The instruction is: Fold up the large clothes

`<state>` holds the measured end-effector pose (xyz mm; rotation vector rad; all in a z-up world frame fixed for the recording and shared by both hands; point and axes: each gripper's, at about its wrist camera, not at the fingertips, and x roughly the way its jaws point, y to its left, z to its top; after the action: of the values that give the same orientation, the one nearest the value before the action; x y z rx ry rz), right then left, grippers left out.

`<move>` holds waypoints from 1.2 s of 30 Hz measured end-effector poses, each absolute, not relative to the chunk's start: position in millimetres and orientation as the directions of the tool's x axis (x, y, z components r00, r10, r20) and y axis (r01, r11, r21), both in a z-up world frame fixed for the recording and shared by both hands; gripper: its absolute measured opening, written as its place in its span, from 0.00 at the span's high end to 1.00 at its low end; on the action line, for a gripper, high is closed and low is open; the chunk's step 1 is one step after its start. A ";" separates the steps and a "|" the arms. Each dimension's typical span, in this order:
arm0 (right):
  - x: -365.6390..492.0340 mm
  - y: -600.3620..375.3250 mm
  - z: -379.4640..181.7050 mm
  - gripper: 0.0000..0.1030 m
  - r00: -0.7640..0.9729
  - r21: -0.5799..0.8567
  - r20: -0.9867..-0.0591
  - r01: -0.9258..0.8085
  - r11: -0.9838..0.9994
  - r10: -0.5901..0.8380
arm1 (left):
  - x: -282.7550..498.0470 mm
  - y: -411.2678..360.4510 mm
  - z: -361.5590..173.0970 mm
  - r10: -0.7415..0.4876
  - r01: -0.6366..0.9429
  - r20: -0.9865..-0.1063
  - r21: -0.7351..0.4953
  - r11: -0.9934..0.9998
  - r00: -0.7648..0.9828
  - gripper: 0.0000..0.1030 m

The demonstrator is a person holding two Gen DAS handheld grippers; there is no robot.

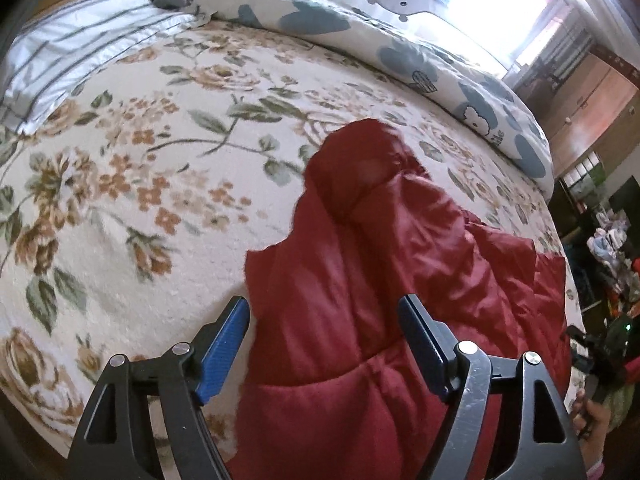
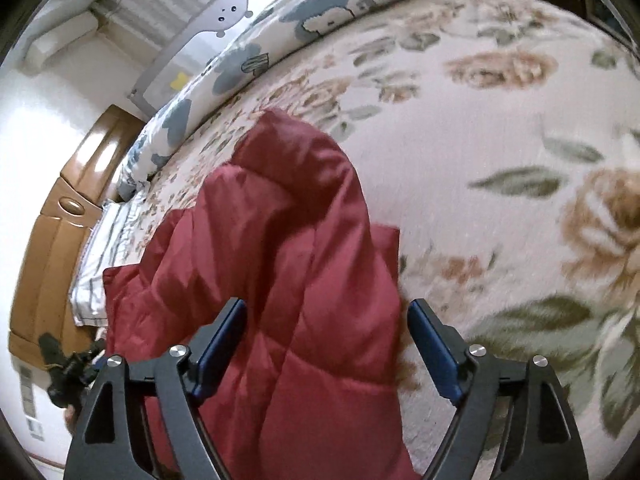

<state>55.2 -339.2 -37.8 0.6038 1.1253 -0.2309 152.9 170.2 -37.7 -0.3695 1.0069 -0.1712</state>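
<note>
A dark red quilted padded garment [image 1: 380, 264] lies bunched on a floral bedspread [image 1: 140, 184]. My left gripper [image 1: 324, 312] is open, its blue-padded jaws spread over the garment's near part, holding nothing. In the right wrist view the same red garment [image 2: 296, 248] lies in folds on the bedspread [image 2: 500, 152]. My right gripper [image 2: 326, 316] is open, jaws either side of the garment's near edge, not closed on it. The other gripper shows at the far left [image 2: 64, 368].
A rolled duvet with blue heart prints [image 1: 360, 36] lies along the far side of the bed. A striped pillow [image 1: 76, 52] sits at the head, by a wooden headboard [image 2: 52, 248]. A grey bed rail [image 2: 224, 20] stands behind the duvet. Cluttered furniture [image 1: 600, 208] lies beyond the bed's foot.
</note>
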 end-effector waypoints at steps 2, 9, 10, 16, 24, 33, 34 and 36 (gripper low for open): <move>60.6 -338.7 -36.6 0.19 0.429 0.324 -0.896 0.454 0.830 0.115 | 155.2 163.5 -33.1 -0.302 -0.014 -0.792 -0.364 0.931 0.530 0.26; 90.6 -340.7 -35.7 0.19 0.425 0.283 -0.901 0.432 0.856 0.084 | 179.8 150.7 -30.8 -0.278 0.001 -0.804 -0.327 0.945 0.526 0.26; 95.5 -341.0 -35.4 0.19 0.424 0.278 -0.902 0.429 0.860 0.080 | 183.4 149.8 -31.0 -0.278 0.001 -0.805 -0.326 0.945 0.525 0.26; 128.4 -341.9 -43.4 0.19 0.409 0.267 -0.908 0.400 0.877 0.090 | 212.8 141.6 -33.7 -0.287 0.002 -0.803 -0.336 0.942 0.523 0.26; 140.8 -323.5 -43.2 0.73 0.418 0.208 -0.907 0.362 0.909 0.041 | 247.6 128.5 -50.5 -0.287 -0.007 -0.823 -0.333 0.943 0.490 0.83; 155.9 -330.0 -23.2 0.82 0.498 0.179 -0.865 0.419 0.890 -0.060 | 261.9 124.7 -26.0 -0.250 -0.005 -0.782 -0.308 0.951 0.572 0.89; 159.0 -330.9 -27.1 0.82 0.491 0.168 -0.868 0.426 0.889 -0.071 | 266.7 120.7 -29.9 -0.232 -0.007 -0.789 -0.288 0.958 0.569 0.89; 164.7 -333.9 -39.3 0.82 0.468 0.146 -0.879 0.448 0.882 -0.092 | 275.9 114.4 -39.3 -0.213 -0.018 -0.804 -0.268 0.963 0.555 0.89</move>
<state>164.7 -333.9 -39.3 0.3845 1.0370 -0.3414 275.9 114.4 -39.3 -0.2577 0.9780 -0.1169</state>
